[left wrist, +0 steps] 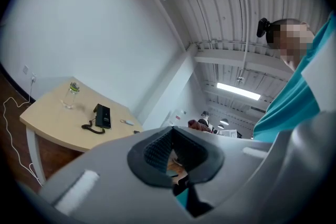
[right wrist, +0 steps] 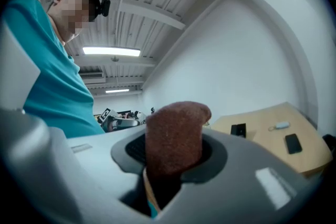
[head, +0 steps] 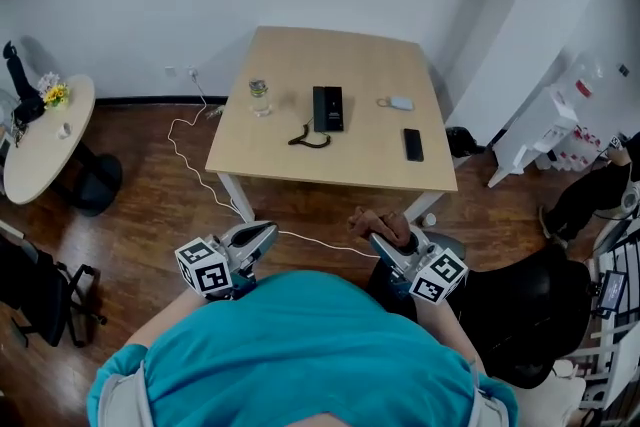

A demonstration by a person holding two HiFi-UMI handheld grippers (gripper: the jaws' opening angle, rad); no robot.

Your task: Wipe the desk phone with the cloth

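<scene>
Wood flooring runs under a pale rectangular worktop (head: 340, 170) that stands against a white wall, well ahead of the person. At the far left is a small round side table (head: 50, 140), and a white cable (head: 190, 155) trails across the floor toward the worktop. On the worktop's left part stands a clear bottle (head: 259, 97), upright; whether it holds anything I cannot tell. Just right of it lies the black desk phone (head: 327, 108), its coiled cord (head: 308, 139) curling toward the near edge. Further right are a small white fob (head: 400, 102) and a dark smartphone (head: 413, 144), apart from each other.

Near the person's body, well short of the worktop, the left gripper (head: 262, 237) has its jaws closed together with nothing between them. The right gripper (head: 385, 245) has its jaws clamped on the brown cloth (right wrist: 176, 136), which sticks out past the jaw tips.
</scene>
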